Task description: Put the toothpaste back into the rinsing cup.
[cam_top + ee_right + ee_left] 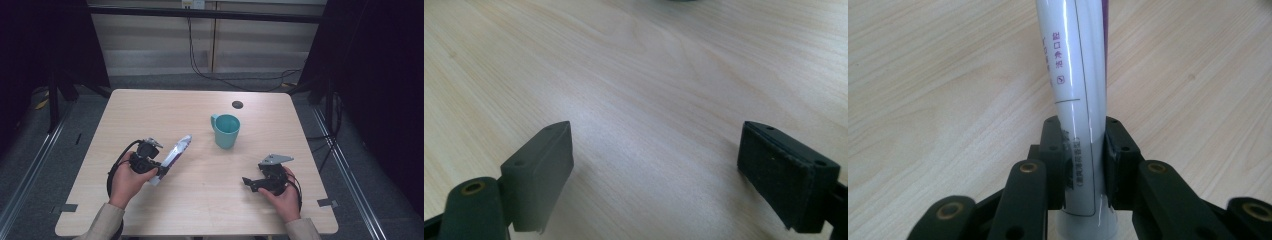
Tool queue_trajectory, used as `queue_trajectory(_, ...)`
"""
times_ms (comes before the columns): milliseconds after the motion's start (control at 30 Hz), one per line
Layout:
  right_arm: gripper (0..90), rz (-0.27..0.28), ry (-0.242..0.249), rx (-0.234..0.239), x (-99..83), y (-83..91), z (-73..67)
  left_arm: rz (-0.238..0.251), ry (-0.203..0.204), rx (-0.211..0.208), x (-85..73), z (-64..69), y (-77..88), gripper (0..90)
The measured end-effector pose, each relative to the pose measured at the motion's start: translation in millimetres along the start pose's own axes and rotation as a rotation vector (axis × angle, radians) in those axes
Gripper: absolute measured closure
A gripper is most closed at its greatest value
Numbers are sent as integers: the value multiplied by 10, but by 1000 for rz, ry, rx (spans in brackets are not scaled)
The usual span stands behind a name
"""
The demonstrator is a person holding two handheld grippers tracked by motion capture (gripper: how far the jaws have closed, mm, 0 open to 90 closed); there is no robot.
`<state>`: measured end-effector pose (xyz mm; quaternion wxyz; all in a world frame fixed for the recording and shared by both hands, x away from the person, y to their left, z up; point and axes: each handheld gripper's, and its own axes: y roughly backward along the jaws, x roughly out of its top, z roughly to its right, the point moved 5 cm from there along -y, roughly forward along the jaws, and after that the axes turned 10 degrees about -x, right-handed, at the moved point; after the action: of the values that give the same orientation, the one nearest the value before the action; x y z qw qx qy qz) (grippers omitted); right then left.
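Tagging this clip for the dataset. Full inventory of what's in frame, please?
tube: 1, white and purple, left half of the table, clamped near one end between the left gripper's jaws, other end pointing toward the cup
cup: 1, teal, with handle, upright near the table's middle, apart from both grippers
round insert: 1, black, in the tabletop behind the cup
table: 1, light wood
tape marks: 2, grey, at the near left and right corners
cables: several, black, on the floor behind the table
left gripper: 1, black, shut on the tube
right gripper: 1, black, jaws open over bare wood
hands: 2, beige sleeves, near edge
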<state>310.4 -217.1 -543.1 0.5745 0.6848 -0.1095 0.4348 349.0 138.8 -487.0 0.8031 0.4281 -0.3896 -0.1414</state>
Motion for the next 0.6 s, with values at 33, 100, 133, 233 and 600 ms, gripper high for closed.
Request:
queue_trajectory(33, 143, 2, -6, 8, 8, 1, -2, 8, -4, 3, 9, -1, -1, 744)
queue_trajectory(100, 144, 8, -15, 22, 32, 4, -13, 25, -5, -1, 29, 5, -1, 744)
queue_trajectory(133, 145, 10, -17, 28, 46, 8, -21, 25, -5, -1, 29, 5, -1, 744)
queue_trajectory(233, 149, 20, -26, 46, 96, 16, -53, 48, -13, -17, 76, 8, -6, 744)
queue_trajectory(600, 183, 63, -70, 156, 408, -16, -183, 107, -16, -43, 221, 49, -46, 744)
